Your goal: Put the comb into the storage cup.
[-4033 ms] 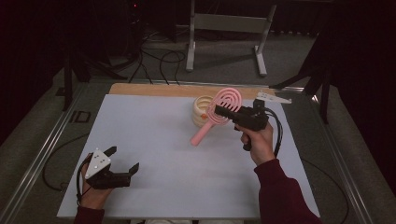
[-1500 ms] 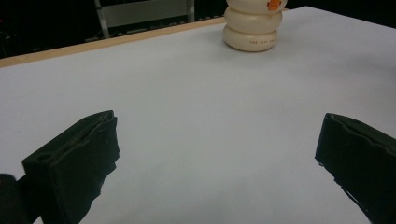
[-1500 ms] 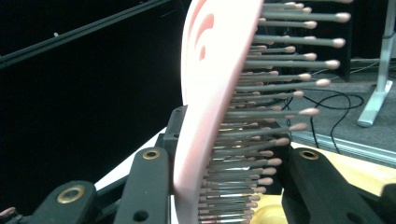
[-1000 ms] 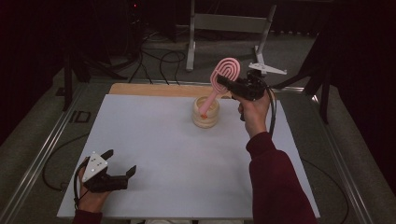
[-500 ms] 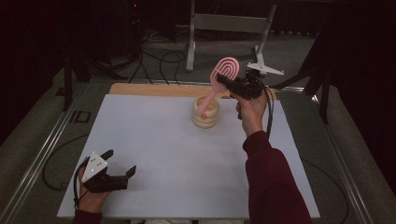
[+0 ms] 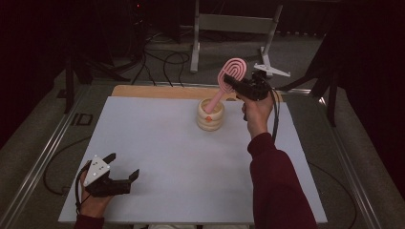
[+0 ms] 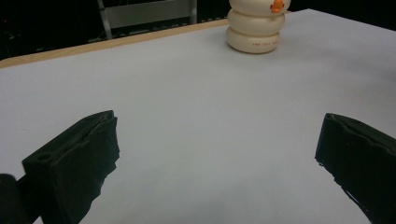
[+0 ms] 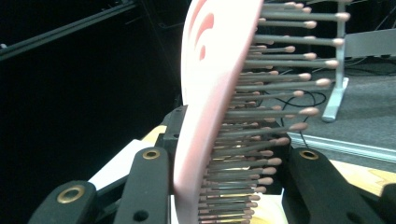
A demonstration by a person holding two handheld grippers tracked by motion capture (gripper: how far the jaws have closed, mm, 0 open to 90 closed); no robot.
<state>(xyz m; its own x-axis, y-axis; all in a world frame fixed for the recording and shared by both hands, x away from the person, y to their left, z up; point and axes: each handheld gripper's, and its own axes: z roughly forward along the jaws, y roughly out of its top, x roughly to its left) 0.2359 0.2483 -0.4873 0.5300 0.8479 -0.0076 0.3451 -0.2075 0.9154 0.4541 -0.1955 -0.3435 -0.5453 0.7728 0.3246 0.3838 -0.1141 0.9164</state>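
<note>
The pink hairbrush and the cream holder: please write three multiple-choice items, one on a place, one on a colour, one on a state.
1. Where is the handle end of the pink hairbrush?
A. flat on the table
B. in the cream holder
C. beside the left gripper

2. What colour is the small mark on the holder?
A. orange
B. blue
C. green

3. How does the right gripper stand?
A. open and free
B. shut on the holder
C. shut on the hairbrush

Key: 1 B, the handle slants down into the holder's mouth. 2 A, an orange spot shows on its side. 3 C, the right gripper view shows the brush head clamped between both fingers.
</note>
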